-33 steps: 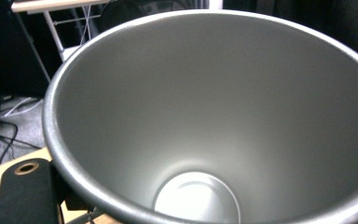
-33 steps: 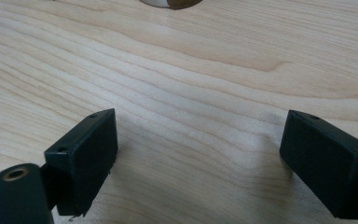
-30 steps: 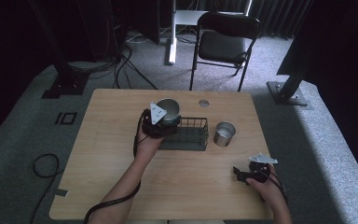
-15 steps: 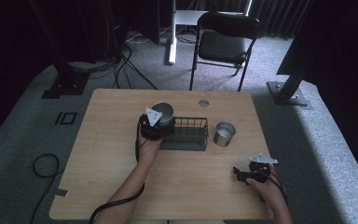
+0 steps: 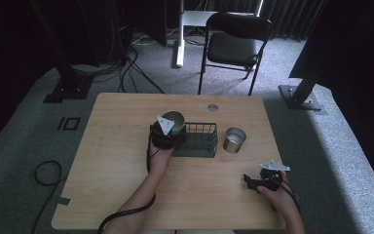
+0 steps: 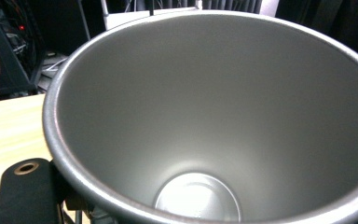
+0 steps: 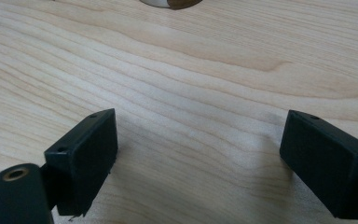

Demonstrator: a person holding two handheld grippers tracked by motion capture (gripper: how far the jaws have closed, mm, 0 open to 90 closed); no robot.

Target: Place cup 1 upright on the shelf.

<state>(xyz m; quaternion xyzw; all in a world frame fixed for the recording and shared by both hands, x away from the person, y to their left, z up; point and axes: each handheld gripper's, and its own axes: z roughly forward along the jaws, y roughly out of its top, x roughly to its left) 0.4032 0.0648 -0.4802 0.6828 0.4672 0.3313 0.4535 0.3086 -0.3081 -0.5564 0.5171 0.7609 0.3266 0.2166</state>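
**Cup over the left end of the basket, held by your left gripper**

Your left gripper [image 5: 168, 130] is clamped on the rim of the metal cup [image 5: 173, 120]; the left gripper view looks straight down into its bare interior [image 6: 214, 121], so the cup's long axis stands close to upright, mouth up. In the high view the cup sits at the left end of the black wire basket [image 5: 200, 142], and the coming move likely turns on that relation: the basket's floor lies directly beneath the cup, with its free length running off to the right. Whether the cup's base already rests on the wire cannot be told from here.

Just beyond the basket's right end stands a second metal cup [image 5: 234, 140], apart from the wires. Your right gripper [image 5: 251, 181] rests low near the front right of the surface [image 5: 117, 161], jaws spread with nothing between them, well apart from both cups. Nothing stands between the held cup and the basket.
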